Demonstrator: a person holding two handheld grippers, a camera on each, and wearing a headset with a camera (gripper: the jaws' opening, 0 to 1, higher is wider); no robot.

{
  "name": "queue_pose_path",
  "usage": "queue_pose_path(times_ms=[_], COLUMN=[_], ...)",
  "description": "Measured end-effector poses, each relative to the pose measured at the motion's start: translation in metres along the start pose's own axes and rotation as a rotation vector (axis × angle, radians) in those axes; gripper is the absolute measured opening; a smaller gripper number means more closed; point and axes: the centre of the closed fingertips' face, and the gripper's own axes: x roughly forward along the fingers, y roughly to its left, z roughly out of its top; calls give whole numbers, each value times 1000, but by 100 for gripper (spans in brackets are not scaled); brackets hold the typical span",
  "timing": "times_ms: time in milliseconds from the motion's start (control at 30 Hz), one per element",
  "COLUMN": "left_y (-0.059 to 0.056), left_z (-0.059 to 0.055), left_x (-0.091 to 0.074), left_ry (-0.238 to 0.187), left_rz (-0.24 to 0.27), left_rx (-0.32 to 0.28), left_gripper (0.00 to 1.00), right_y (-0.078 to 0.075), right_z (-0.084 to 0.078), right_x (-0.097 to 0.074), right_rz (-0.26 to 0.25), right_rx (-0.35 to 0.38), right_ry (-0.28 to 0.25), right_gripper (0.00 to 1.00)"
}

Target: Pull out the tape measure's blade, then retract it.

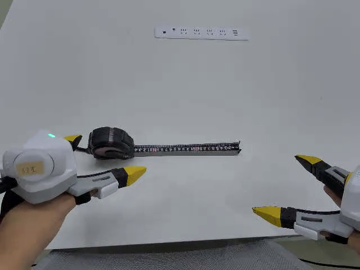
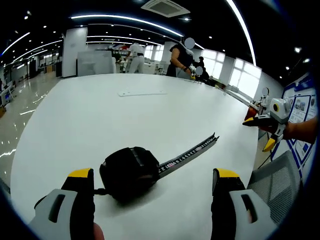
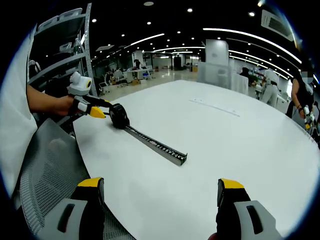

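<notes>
Tape measure (image 1: 111, 143) lies on the surface (image 1: 225, 84), blade (image 1: 191, 148) extended. Left claw (image 1: 104, 154) gapes astride it, seemingly not touching; right claw (image 1: 286, 185) is spread, well apart. Grip the housing squarely before releasing the blade.

Matt white table (image 1: 185, 84), ribbed black prob. rubber tape measure (image 1: 111, 143)
</notes>
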Motion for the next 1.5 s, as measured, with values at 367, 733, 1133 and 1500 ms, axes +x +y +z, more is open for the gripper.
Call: queue_pose_path(times_ms=[367, 733, 1133, 1500], left_y=[3, 4, 7, 16], left_z=[-4, -8, -9, -11], left_x=[11, 18, 22, 26], left_ry=[7, 3, -39, -59], left_rz=[3, 20, 74, 149], left_rx=[-33, -63, -126, -178], left_gripper=[95, 94, 92, 84], right_y=[3, 1, 4, -7], right_z=[1, 1, 7, 4], right_x=[3, 5, 13, 22], right_rz=[4, 5, 24, 54], right_rx=[6, 1, -11, -20], right_ry=[-2, 5, 1, 24], right_gripper=[94, 94, 92, 82])
